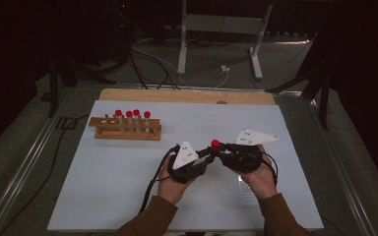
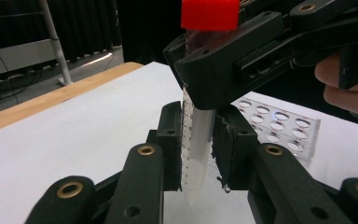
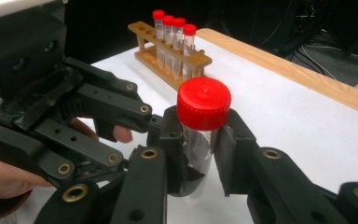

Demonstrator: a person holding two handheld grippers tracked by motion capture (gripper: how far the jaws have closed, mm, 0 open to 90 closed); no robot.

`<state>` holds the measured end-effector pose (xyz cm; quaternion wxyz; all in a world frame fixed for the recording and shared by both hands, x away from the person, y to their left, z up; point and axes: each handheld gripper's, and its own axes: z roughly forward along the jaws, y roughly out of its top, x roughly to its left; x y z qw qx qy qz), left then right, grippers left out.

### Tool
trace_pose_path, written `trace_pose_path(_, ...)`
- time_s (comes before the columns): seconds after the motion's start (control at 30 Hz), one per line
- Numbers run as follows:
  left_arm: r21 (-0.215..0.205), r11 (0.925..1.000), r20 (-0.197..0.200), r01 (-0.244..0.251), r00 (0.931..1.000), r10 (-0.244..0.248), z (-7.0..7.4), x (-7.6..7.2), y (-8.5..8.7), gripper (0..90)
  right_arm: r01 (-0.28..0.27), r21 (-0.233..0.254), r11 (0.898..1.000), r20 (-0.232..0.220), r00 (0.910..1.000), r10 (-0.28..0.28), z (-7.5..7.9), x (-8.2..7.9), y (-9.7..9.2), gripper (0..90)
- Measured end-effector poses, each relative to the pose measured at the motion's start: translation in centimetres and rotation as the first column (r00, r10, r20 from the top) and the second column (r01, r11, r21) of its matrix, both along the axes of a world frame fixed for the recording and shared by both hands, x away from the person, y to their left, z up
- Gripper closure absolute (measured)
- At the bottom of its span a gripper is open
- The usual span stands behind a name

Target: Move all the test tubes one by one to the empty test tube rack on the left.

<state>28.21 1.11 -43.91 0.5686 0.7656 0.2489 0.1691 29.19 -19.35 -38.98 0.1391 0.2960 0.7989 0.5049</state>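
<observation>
A clear tube with a red screw cap (image 1: 215, 143) stands upright above the white table, held between both grippers. My left gripper (image 2: 198, 149) is shut on the tube's lower, graduated part (image 2: 198, 140), its pointed tip just above the sheet. My right gripper (image 3: 200, 154) is shut on the tube's upper part, right under the red cap (image 3: 203, 102). In the high view the left gripper (image 1: 207, 153) and right gripper (image 1: 222, 148) meet nose to nose at mid-table. In the right gripper view the left gripper's body (image 3: 98, 116) comes in from the left.
A wooden tube rack (image 1: 128, 133) with several red-capped tubes (image 3: 172, 32) stands at the back left of the white sheet (image 1: 128, 187). A clear plastic rack (image 2: 279, 126) with empty holes lies near the right hand. A wooden table edge (image 1: 187, 96) runs along the back.
</observation>
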Motion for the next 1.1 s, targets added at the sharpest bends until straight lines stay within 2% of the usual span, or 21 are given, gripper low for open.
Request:
trace_pose_path(0.2,0.001,1.0,-0.002,0.003,1.0,-0.003,-0.1,0.0,-0.1,75.9,-0.005,0.001,1.0,-0.004,1.0,0.005,-0.1,0.0,-0.1,71.3)
trace_pose_path(0.37,0.004,0.9999,-0.008,-0.012,0.9999,0.012,-0.2,0.3,0.2,76.0,-0.005,0.032,0.999,0.002,1.0,0.005,0.2,-0.1,-0.5,55.0)
trace_pose_path(0.57,-0.005,0.9992,-0.008,-0.04,0.9992,0.04,0.0,0.7,0.9,76.0,0.017,0.039,0.999,0.008,0.9998,-0.017,0.3,-0.1,-1.2,35.5)
trace_pose_path(0.73,-0.016,0.9975,-0.007,-0.069,0.9976,0.069,0.2,0.9,1.8,76.0,0.054,0.026,0.998,0.017,0.9983,-0.055,0.0,-0.2,-1.7,18.8)
trace_pose_path(1.1,-0.028,0.9913,-0.003,-0.129,0.9917,0.129,0.7,1.4,4.1,76.1,0.113,0.02,0.993,0.023,0.9933,-0.113,-0.7,-0.2,-3.3,3.1)
